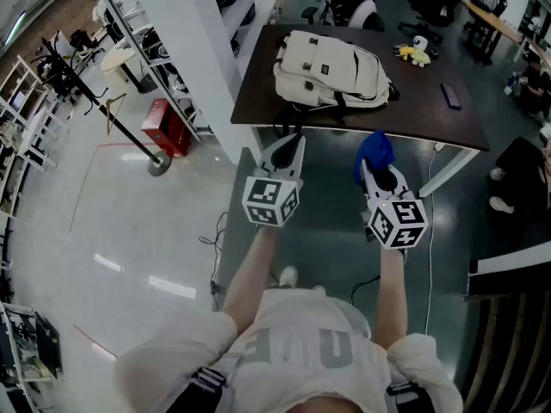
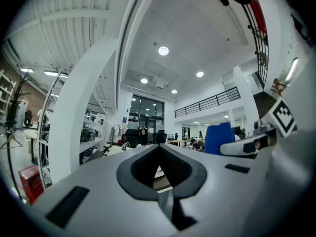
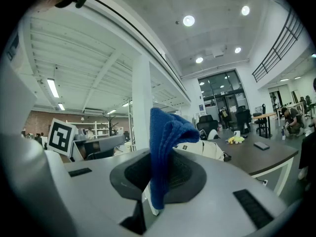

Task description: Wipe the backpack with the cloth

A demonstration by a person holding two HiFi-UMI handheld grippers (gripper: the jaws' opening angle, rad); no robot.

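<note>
The dark bench (image 1: 413,110) carries a cream backpack (image 1: 330,71). Right of the backpack lie a yellow toy (image 1: 415,53) and a flat dark slab (image 1: 451,95).

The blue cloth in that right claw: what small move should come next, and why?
Probably carry the right gripper forward over the table edge toward the backpack. Its jaws are shut on the blue cloth, which is short of the table and apart from the backpack, so wiping cannot start yet.

Cream backpack (image 1: 331,71) flat on dark table (image 1: 430,119); blue cloth (image 1: 375,151), seemingly bunched, in right claw (image 1: 380,175).
</note>
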